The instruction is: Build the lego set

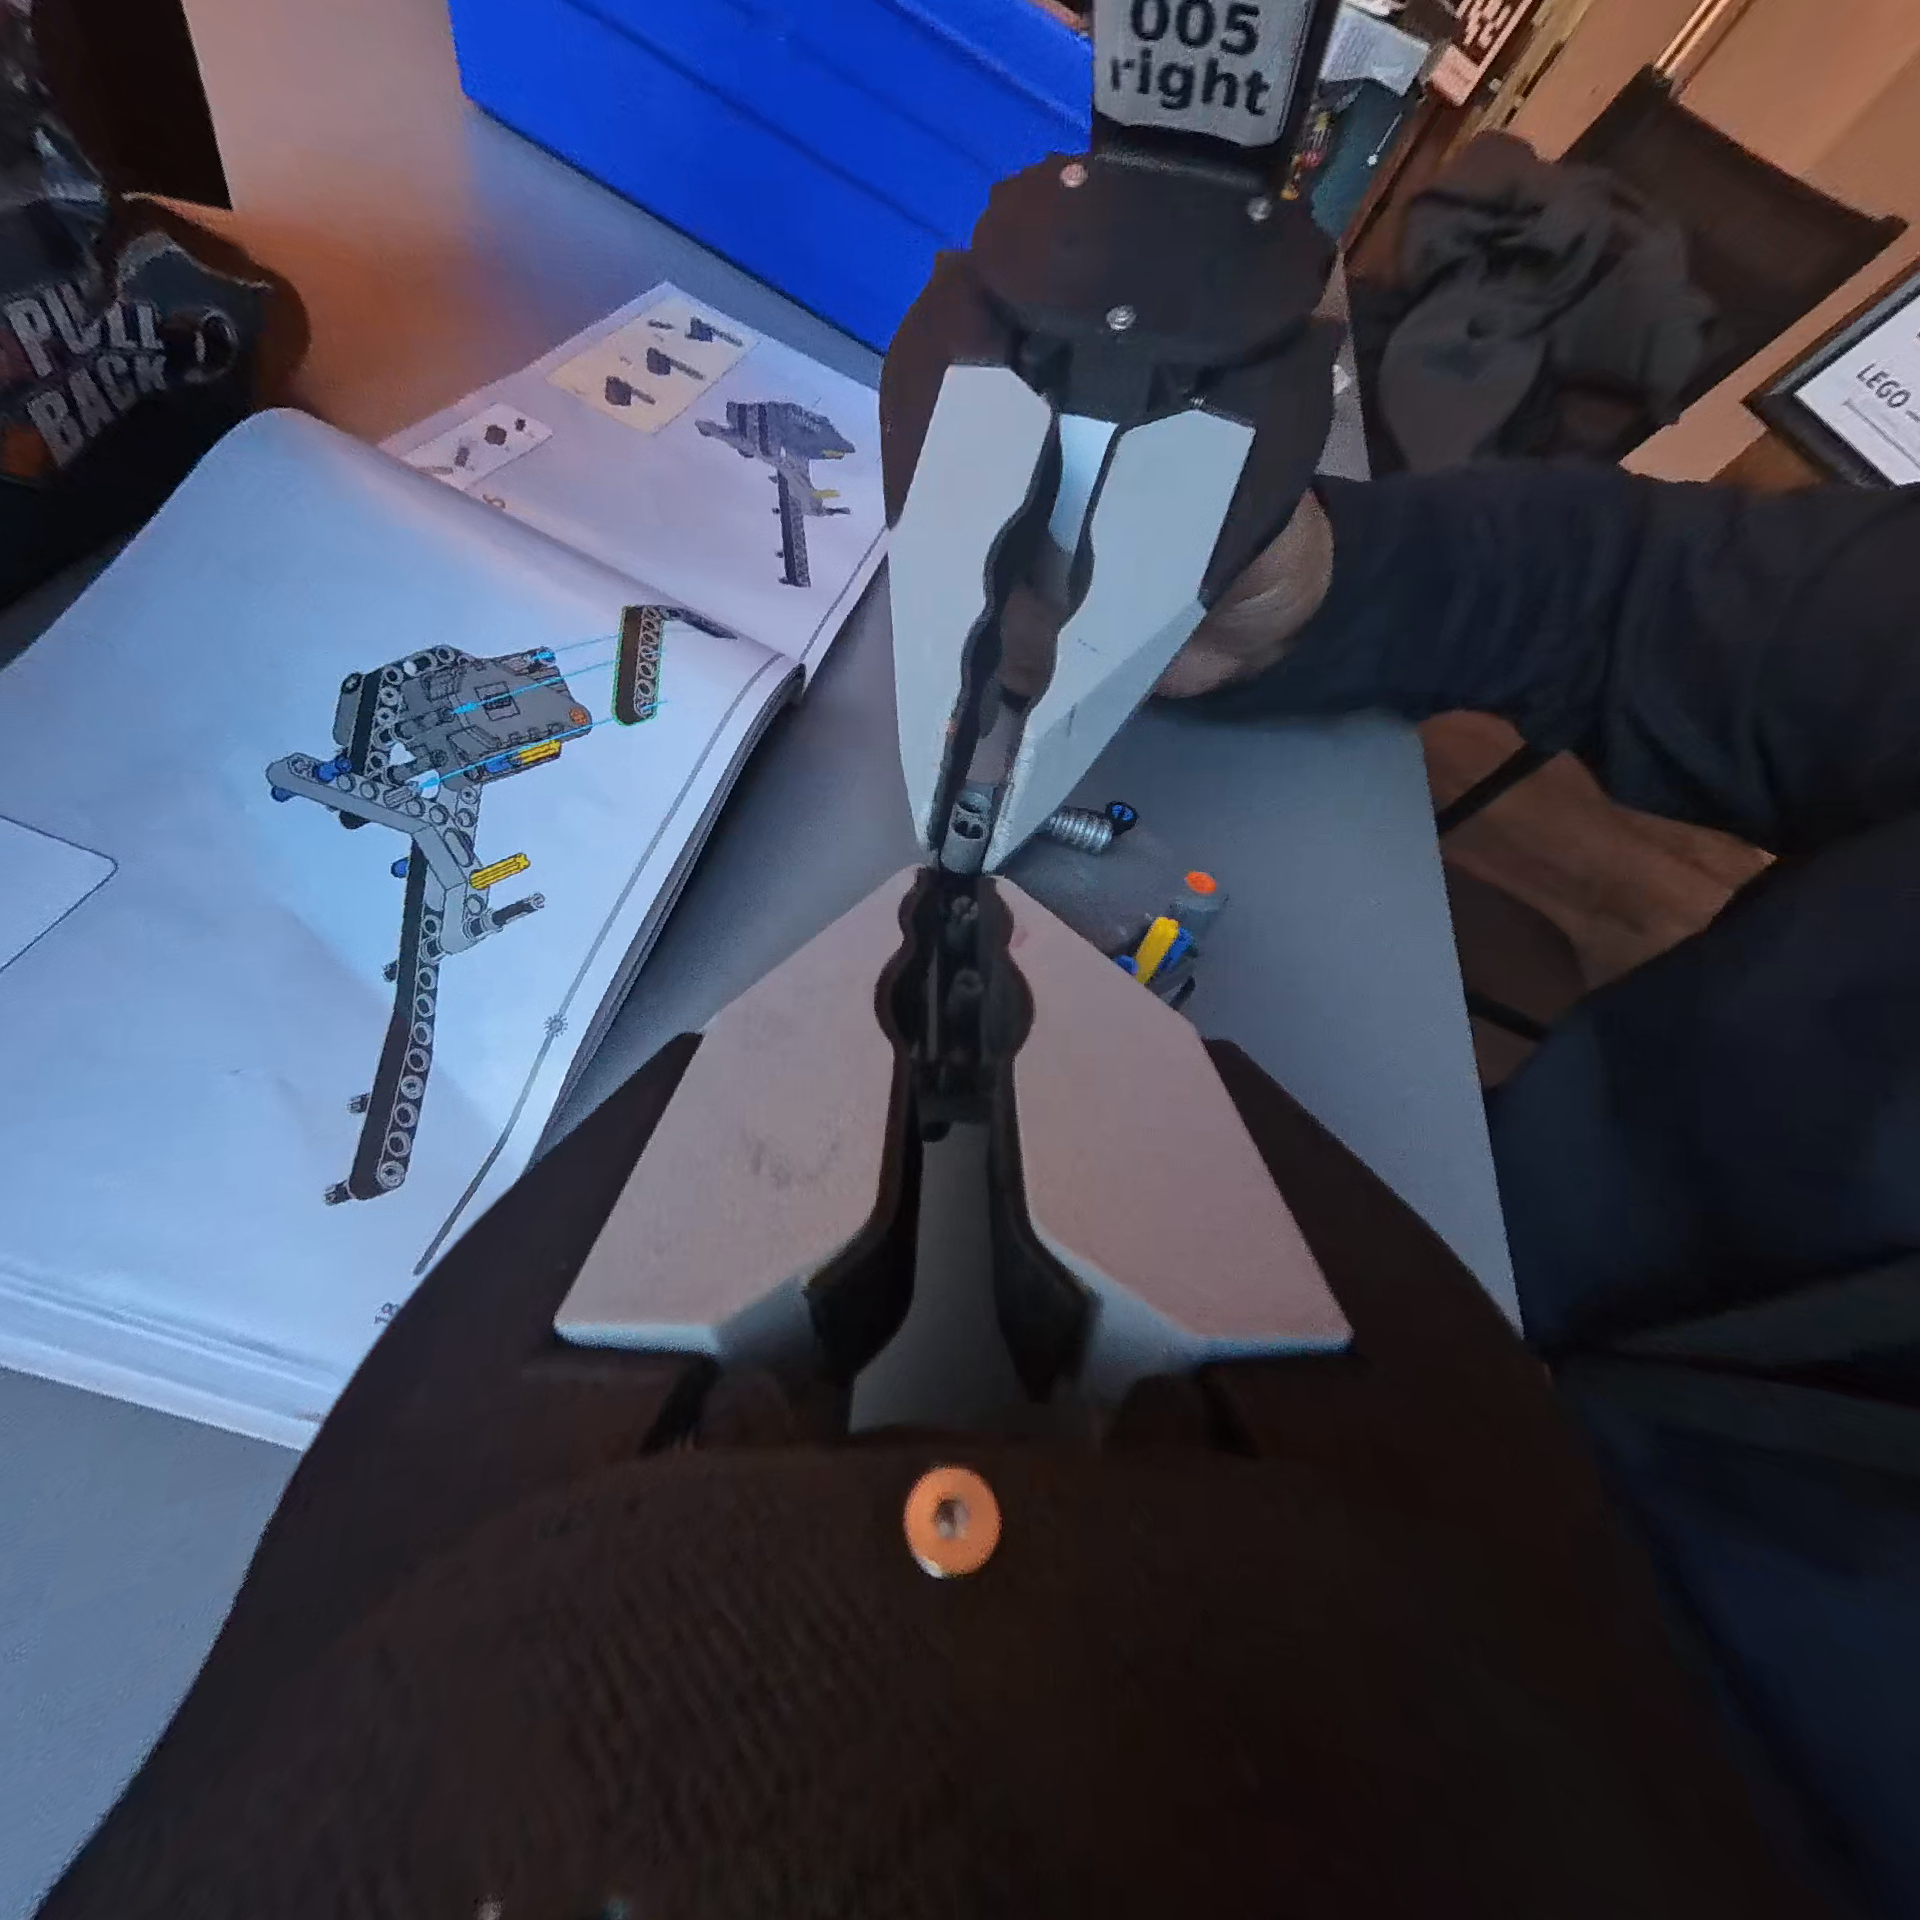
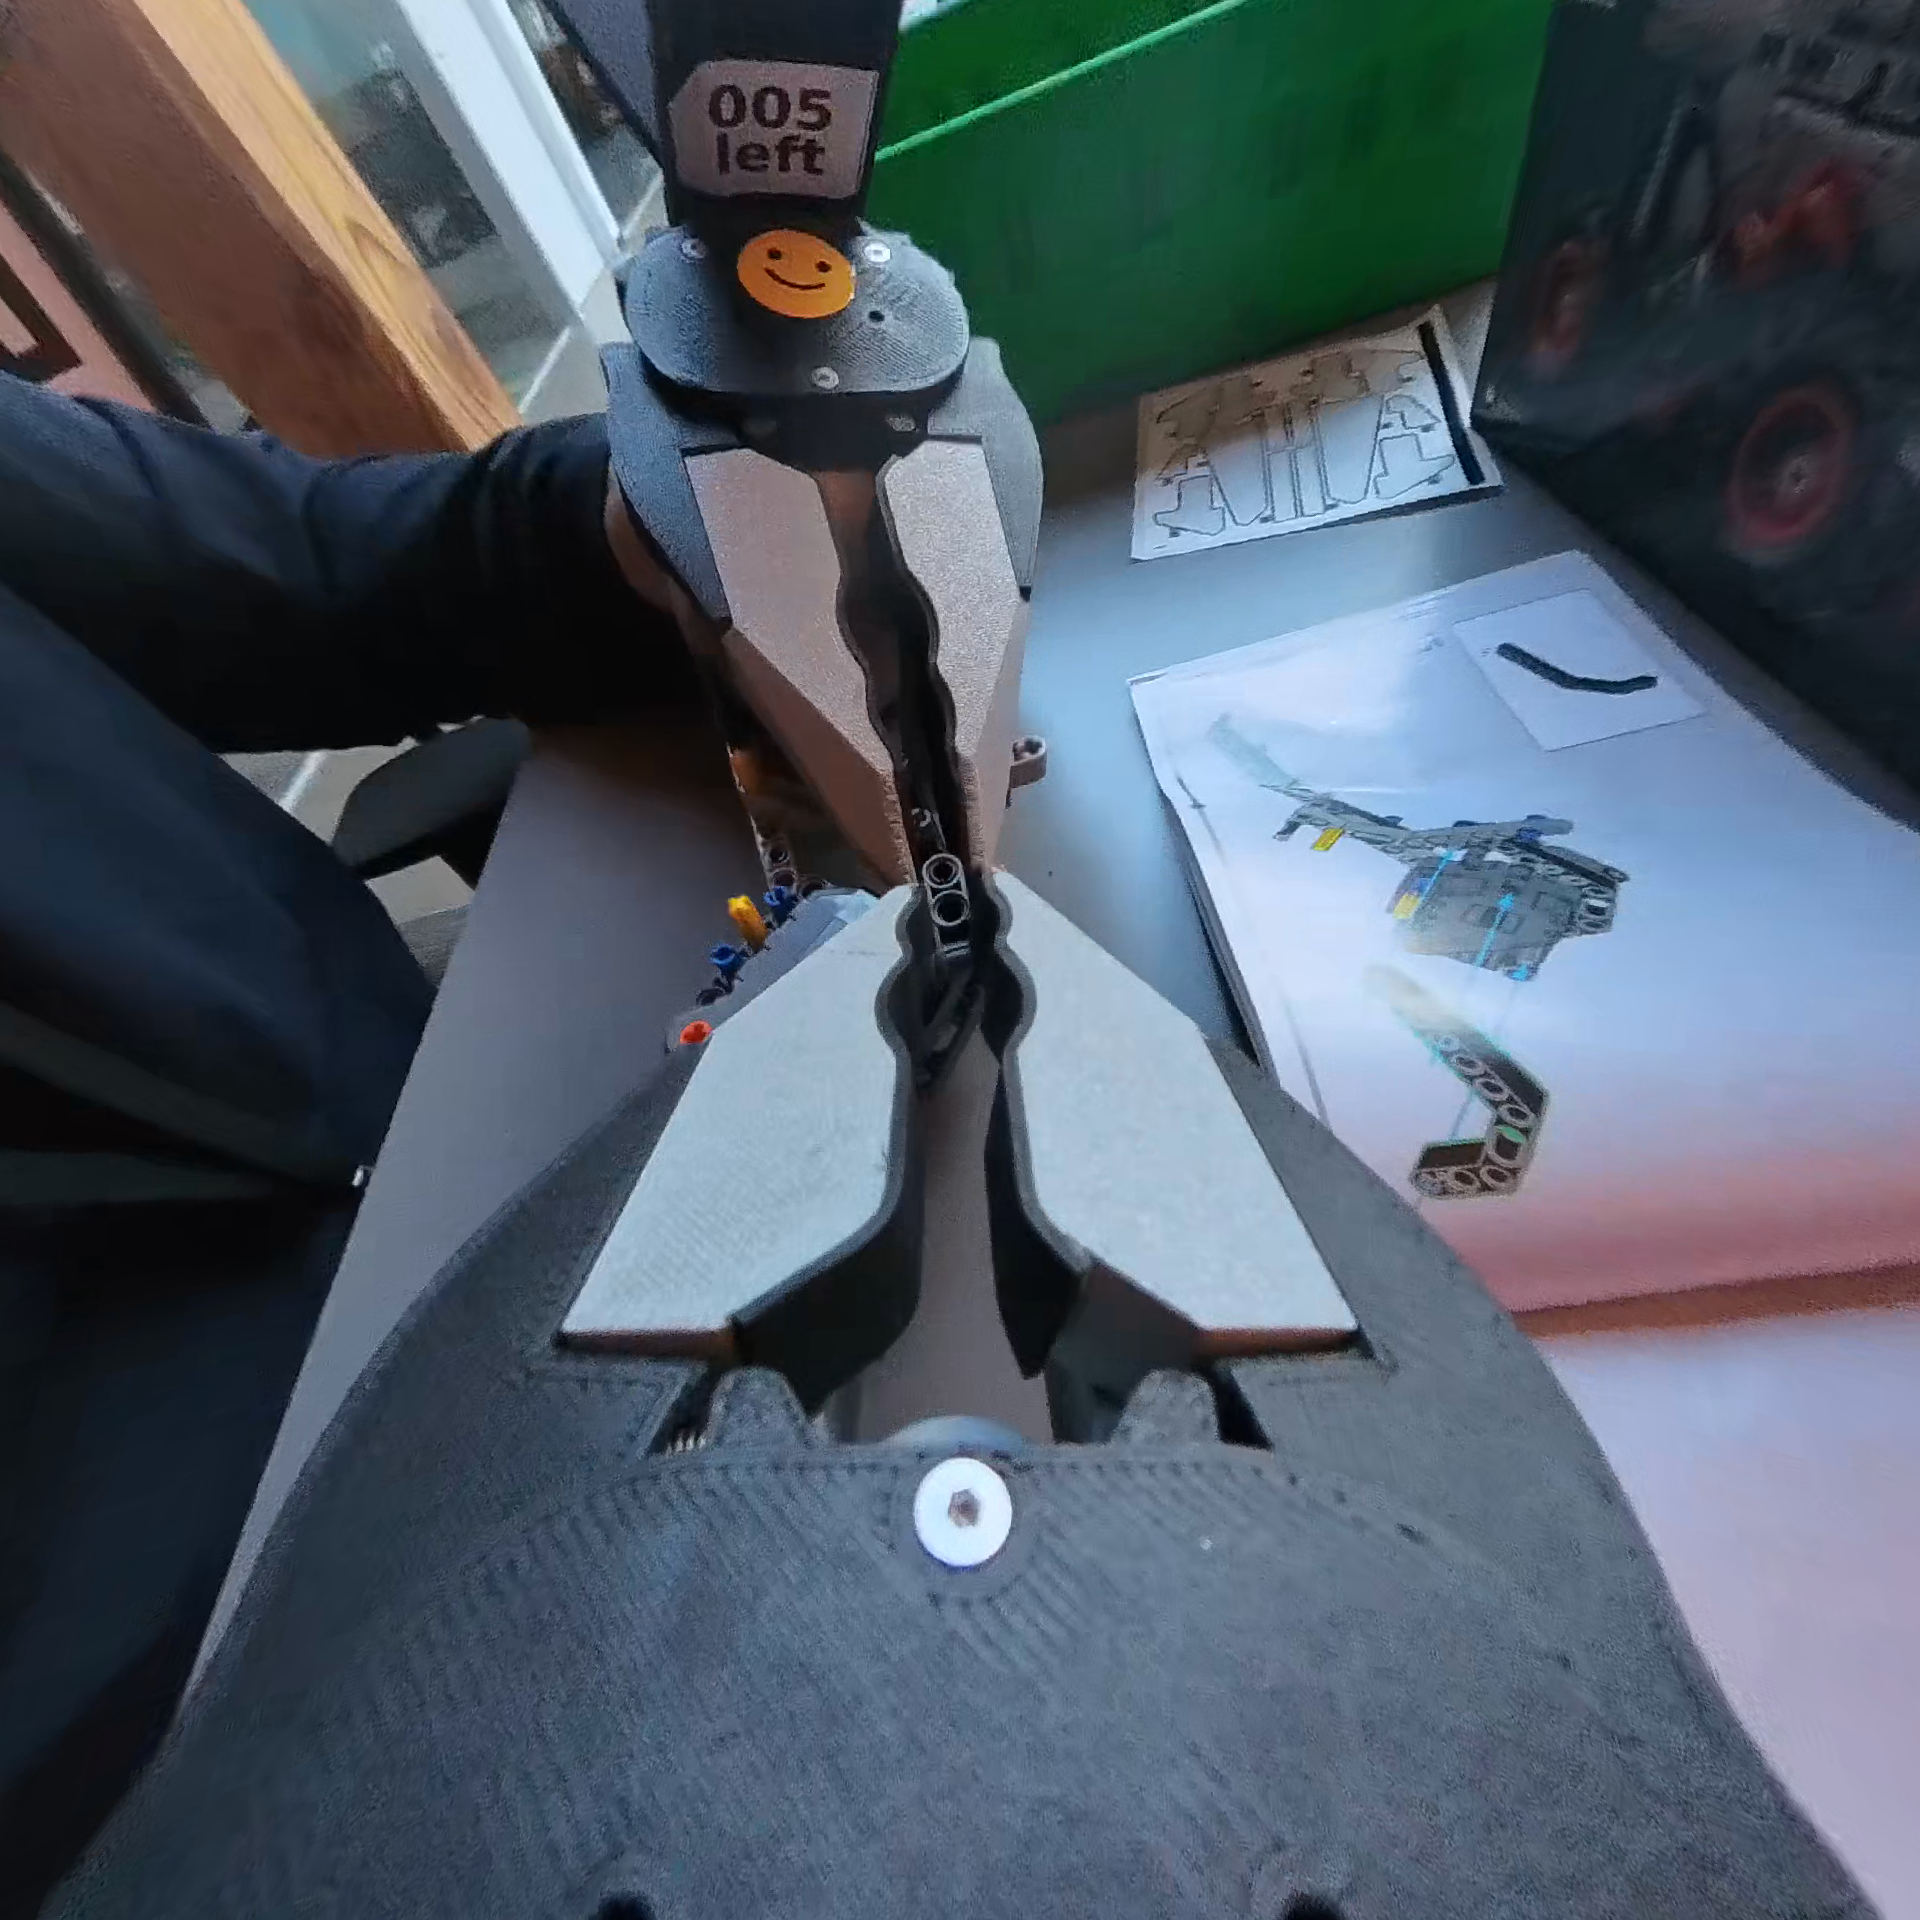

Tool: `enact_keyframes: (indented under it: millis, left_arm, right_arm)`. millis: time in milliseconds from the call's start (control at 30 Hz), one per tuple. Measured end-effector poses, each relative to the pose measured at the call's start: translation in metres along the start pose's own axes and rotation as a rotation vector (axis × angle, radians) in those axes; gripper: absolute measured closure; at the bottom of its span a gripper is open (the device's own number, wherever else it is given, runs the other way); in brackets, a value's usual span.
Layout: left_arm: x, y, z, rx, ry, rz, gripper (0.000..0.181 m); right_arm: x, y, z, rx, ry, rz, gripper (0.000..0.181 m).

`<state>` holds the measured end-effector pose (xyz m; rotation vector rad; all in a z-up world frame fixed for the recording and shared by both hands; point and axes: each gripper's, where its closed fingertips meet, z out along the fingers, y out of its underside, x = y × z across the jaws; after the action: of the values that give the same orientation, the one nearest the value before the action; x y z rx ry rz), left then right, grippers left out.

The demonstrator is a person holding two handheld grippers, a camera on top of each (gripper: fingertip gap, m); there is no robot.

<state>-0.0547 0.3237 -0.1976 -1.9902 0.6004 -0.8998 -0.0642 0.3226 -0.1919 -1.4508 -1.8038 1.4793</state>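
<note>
My left gripper [image 1: 951, 891] and my right gripper [image 2: 951, 902] meet tip to tip above the grey table. In the right wrist view a black holed Lego beam [image 2: 948, 906] sits between the right fingers and runs on into the left gripper [image 2: 938, 857], which is shut on its far end. In the left wrist view the right gripper [image 1: 966, 847] comes down from above, with a grey-looking holed end [image 1: 971, 826] at its tips. A thin black part [image 1: 951, 987] lies between my left fingers. The partly built model [image 1: 1153, 920], with yellow, blue and orange pins, lies just beyond; it also shows in the right wrist view [image 2: 764, 935].
The open instruction booklet [image 1: 312, 831] lies beside the grippers, also in the right wrist view [image 2: 1558, 935]. A blue bin [image 1: 779, 135], a green bin [image 2: 1195, 208], the dark set box [image 2: 1714, 312] and a sticker sheet [image 2: 1309, 457] stand behind. A person's dark sleeves reach in; the table edge [image 1: 1444, 831] is close. My left and right fingertips are right by each other.
</note>
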Motion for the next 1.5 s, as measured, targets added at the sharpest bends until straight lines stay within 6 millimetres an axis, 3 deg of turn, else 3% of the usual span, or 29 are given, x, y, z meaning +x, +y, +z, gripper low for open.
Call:
enact_keyframes:
  millis: [233, 667, 867, 1033, 1300, 1500]
  left_arm:
    - [0.005, -0.010, -0.004, 0.080, 0.042, -0.036, 0.175]
    - [0.006, -0.019, -0.007, 0.144, 0.084, -0.093, 0.176]
    - [0.005, -0.010, -0.002, 0.076, 0.054, -0.078, 0.177]
    - [0.009, -0.004, 0.005, 0.026, 0.049, -0.050, 0.176]
    - [0.010, 0.002, 0.011, -0.023, 0.040, -0.054, 0.176]
    - [0.008, 0.015, 0.014, -0.109, 0.026, -0.056, 0.177]
  right_arm:
    - [-0.004, -0.015, -0.005, 0.141, -0.111, 0.188, 0.177]
    - [-0.003, -0.025, -0.010, 0.243, -0.155, 0.269, 0.178]
    - [-0.003, -0.011, -0.005, 0.004, 0.036, -0.081, 0.175]
    - [-0.008, 0.003, -0.010, -0.156, 0.006, -0.133, 0.170]
    - [-0.006, 0.015, -0.010, -0.534, 0.154, -0.491, 0.175]
    - [-0.006, 0.027, -0.002, -0.535, 0.150, -0.504, 0.176]
